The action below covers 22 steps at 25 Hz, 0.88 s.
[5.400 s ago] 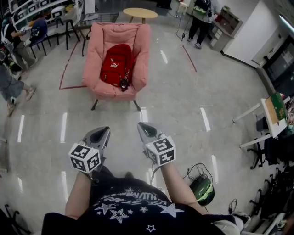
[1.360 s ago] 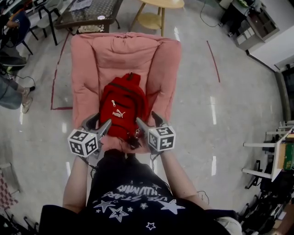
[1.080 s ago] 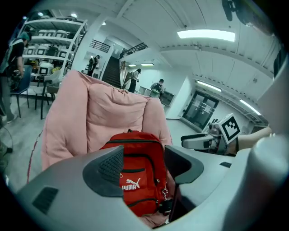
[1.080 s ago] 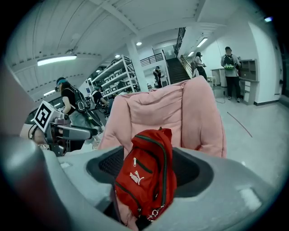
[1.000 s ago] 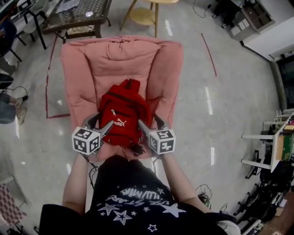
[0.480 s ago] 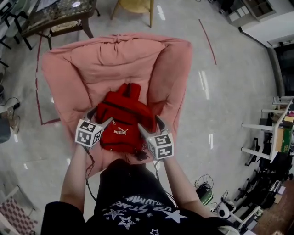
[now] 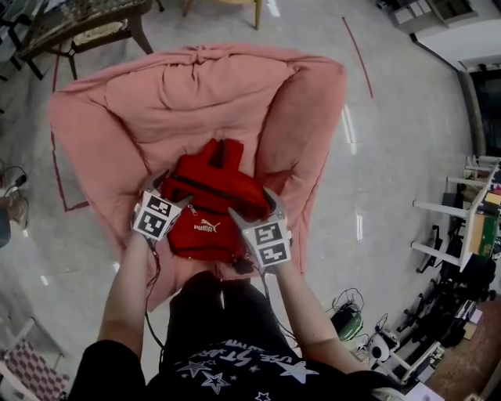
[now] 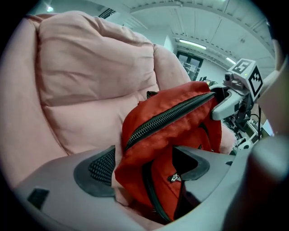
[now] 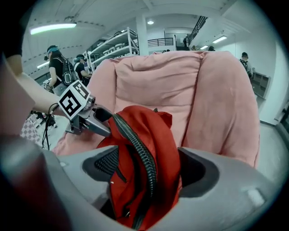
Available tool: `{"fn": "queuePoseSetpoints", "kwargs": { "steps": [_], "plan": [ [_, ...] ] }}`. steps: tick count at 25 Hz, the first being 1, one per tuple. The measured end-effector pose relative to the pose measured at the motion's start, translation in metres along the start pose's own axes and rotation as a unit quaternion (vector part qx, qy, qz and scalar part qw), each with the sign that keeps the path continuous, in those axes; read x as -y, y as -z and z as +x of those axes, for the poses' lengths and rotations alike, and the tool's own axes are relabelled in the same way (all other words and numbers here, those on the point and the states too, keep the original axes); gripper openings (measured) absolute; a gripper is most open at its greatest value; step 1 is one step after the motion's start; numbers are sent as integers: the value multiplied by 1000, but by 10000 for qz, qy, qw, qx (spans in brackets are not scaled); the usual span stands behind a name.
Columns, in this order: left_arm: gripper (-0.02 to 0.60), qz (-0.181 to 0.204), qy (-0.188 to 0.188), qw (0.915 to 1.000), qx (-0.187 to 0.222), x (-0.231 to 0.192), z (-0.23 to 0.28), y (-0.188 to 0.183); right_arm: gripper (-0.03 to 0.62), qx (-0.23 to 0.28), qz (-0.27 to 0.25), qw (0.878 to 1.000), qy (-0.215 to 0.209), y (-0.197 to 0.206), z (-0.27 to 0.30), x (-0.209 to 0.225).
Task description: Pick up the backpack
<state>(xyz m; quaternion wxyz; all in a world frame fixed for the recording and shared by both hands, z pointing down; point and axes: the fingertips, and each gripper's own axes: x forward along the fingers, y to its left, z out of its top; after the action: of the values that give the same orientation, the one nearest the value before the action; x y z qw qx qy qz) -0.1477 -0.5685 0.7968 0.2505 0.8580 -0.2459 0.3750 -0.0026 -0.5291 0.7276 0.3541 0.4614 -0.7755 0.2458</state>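
Slumping red backpack (image 7: 210, 205) — crumpled, plush pink chair (image 7: 188, 90)

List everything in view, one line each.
backpack: one, red, on the chair seat
chair: one, pink, middle of the floor
table: one, dark, behind the chair, left
tape: one line, red, floor right of the chair
desks: count unclear, white, right edge
left gripper: one, grey, jaws opening, backpack fabric between them
right gripper: one, grey, jaws opening, backpack fabric between them
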Motion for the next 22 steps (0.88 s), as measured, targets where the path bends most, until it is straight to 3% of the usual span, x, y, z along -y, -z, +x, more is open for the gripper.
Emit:
{"fn": "queuePoseSetpoints", "kwargs": {
  "steps": [9, 11, 13, 16, 18, 22],
  "plan": [
    [369, 152, 117, 9998, 92, -11, 34, -21, 399, -96, -3, 9999, 92, 6, 12, 5],
    [249, 114, 198, 9996, 149, -9, 37, -26, 395, -82, 29, 9998, 161, 5, 13, 9],
    [127, 82, 238, 9995, 192, -8, 35, -30, 288, -41, 88, 9994, 325, 3, 14, 14],
    [30, 50, 248, 9993, 288, -5, 28, -28, 118, -2, 236, 9989, 416, 1, 11, 18],
    [15, -176, 241, 9986, 444, 0, 17, -29, 56, 54, 365, 9990, 243, 0, 7, 15],
    [14, -1065, 198, 9882, 1081, 8, -14, -34, 29, 310, 395, 9987, 12, -8, -7, 7]
  ]
}}
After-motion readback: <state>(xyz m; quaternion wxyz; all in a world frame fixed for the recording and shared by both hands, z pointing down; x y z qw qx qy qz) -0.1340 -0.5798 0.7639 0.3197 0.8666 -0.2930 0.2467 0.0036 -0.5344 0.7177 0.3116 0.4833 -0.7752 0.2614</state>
